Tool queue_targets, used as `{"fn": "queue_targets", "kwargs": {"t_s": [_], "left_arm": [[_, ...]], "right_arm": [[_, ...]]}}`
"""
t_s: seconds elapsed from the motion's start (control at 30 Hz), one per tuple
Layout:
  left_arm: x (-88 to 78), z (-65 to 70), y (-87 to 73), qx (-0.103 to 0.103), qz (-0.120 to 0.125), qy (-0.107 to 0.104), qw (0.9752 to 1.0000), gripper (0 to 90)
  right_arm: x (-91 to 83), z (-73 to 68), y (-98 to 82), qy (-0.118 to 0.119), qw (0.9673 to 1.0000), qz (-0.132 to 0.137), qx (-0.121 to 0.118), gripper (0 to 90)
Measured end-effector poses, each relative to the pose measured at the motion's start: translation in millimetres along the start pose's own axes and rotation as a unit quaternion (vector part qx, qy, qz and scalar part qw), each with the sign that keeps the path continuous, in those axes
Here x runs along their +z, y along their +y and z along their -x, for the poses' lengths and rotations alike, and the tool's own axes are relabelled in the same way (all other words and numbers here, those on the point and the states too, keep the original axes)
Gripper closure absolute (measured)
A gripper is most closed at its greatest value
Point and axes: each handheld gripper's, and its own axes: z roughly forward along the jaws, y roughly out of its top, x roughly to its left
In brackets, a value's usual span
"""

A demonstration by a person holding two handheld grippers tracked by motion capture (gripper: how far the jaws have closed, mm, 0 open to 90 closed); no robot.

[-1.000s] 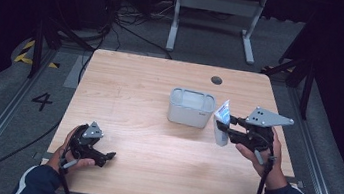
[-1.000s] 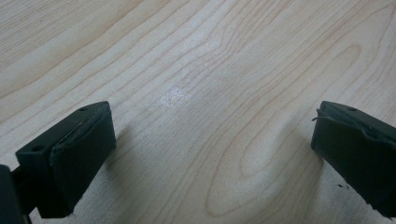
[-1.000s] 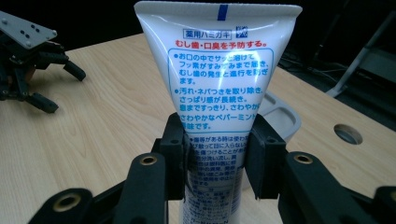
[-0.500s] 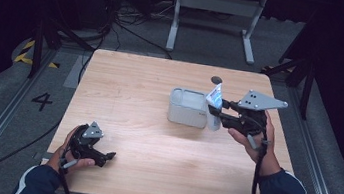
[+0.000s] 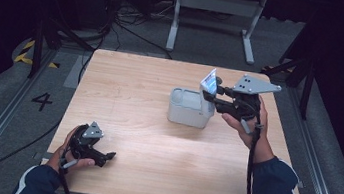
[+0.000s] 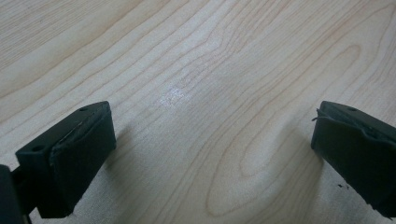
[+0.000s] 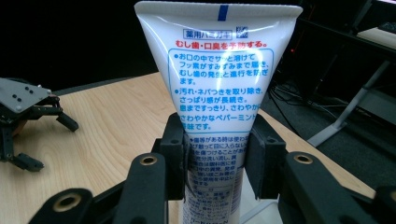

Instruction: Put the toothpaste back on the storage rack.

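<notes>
We see a white toothpaste tube (image 7: 219, 107) held upright, its flat crimped end on top and printed text facing the right gripper view. The right gripper (image 5: 211, 93) is clenched on the tube's lower body, one black pad pressed against each side, so the tube stands clear of the worktop (image 5: 134, 97). In the high view the tube (image 5: 208, 79) sits above the far right corner of a small grey bin (image 5: 189, 108), which rests near the middle of the worktop; we cannot tell whether the tube's lower end hangs over the bin's opening or just beside its rim. The right hand (image 5: 243, 120) holds the gripper roughly level, jaws pointing left toward the bin, with the grey three-cornered plate on top and the cable trailing down along the blue sleeve (image 5: 273, 191).

Well apart, at the near left corner of the worktop, the left gripper (image 5: 107, 156) rests low over the wood in the left hand (image 5: 74, 150). In its own view we see its jaws spread wide with bare wood grain between them, so it is released and grasping nothing. The right gripper view also shows that left gripper (image 7: 25, 126) far off at the left.
</notes>
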Motion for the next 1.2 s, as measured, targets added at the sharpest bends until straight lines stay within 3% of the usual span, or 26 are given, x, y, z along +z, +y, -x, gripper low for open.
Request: {"fn": "queue_targets", "kwargs": {"t_s": [0.47, 1.2], "left_arm": [[0.2, -0.3, 0.1, 0.001, 0.0, -0.001, 1.0, 0.2], [-0.2, -0.6, 0.4, 0.002, -0.003, -0.003, 1.0, 0.2]], "right_arm": [[16.7, 3.2, 9.8, -0.002, 1.0, 0.004, -0.004, 64.4], [50.5, 12.6, 1.7, -0.004, 0.9999, -0.01, 0.009, 64.4]]}}
